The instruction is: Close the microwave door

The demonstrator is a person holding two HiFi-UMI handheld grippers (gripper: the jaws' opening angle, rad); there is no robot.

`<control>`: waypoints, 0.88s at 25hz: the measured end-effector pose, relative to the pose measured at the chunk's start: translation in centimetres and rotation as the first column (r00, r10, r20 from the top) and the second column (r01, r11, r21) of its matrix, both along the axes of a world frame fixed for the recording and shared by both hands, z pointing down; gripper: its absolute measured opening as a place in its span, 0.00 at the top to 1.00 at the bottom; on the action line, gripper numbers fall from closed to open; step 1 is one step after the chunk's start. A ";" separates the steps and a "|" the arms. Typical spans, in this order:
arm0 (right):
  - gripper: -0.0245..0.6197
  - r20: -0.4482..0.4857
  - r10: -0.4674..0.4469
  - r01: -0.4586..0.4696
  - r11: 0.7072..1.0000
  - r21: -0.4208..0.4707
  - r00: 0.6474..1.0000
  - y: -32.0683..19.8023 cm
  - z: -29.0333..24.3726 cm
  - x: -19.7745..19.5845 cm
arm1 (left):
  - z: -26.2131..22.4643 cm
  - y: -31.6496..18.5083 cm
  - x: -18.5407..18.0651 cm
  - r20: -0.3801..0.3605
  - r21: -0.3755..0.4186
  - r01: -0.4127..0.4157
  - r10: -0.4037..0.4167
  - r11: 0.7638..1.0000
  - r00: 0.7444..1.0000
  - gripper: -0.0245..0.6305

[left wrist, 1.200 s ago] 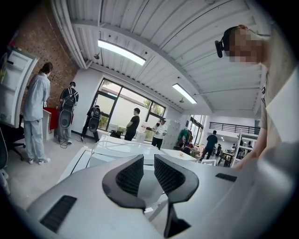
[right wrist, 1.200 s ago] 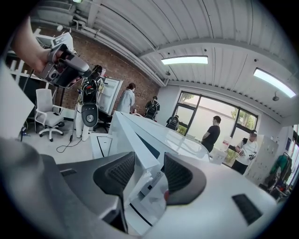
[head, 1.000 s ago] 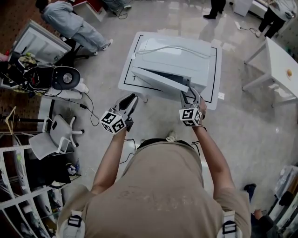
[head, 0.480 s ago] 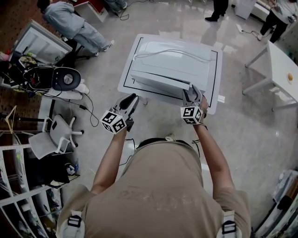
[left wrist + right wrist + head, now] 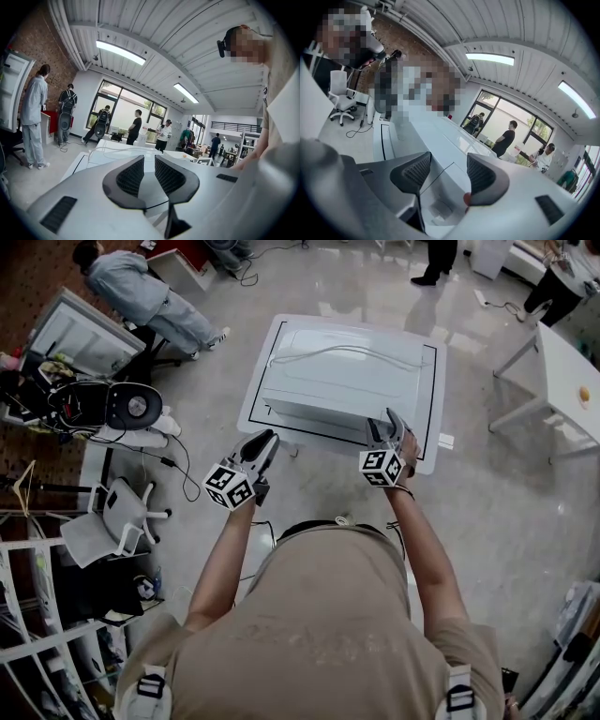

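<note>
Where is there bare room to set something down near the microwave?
The microwave has a flat top, bare but for a thin cable. Its table leaves only narrow strips around. Open floor lies right, before the side table. Left is crowded: chairs, cords.

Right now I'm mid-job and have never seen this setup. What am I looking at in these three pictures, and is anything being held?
There is no robot arm here: a person holds a two-jaw claw in each hand. The top-down picture comes from a camera on their head. The other two come from cameras riding on each claw, looking along its jaws. On the white table stands a microwave with a cable lying on top. Its door looks flush with the front, so it seems closed. The right claw is at the microwave's front right corner, and its jaws are opening with nothing gripped. The left claw hangs short of the table, jaws slightly apart and empty.
</note>
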State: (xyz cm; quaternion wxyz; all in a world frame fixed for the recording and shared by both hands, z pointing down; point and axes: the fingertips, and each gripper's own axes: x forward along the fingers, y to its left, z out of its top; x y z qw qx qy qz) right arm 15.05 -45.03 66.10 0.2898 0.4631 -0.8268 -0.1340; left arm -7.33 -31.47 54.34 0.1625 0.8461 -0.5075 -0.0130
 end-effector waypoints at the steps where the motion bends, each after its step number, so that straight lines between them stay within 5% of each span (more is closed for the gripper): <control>1: 0.57 0.006 0.012 -0.012 1.000 -0.013 1.000 0.0 0.2 0.0 | -0.1 -0.1 0.2 -0.001 0.004 -0.003 0.003 1.000 1.000 0.87; 12: 0.57 0.208 0.076 -0.063 0.996 -0.067 0.975 1.7 -3.7 2.1 | -1.9 0.7 1.1 -0.035 0.042 -0.055 0.056 0.998 0.998 0.87; 22: 0.57 0.453 0.080 -0.082 0.996 -0.016 0.888 9.0 -14.7 5.1 | -5.9 2.0 3.2 -0.084 0.127 -0.174 0.186 0.977 0.979 0.87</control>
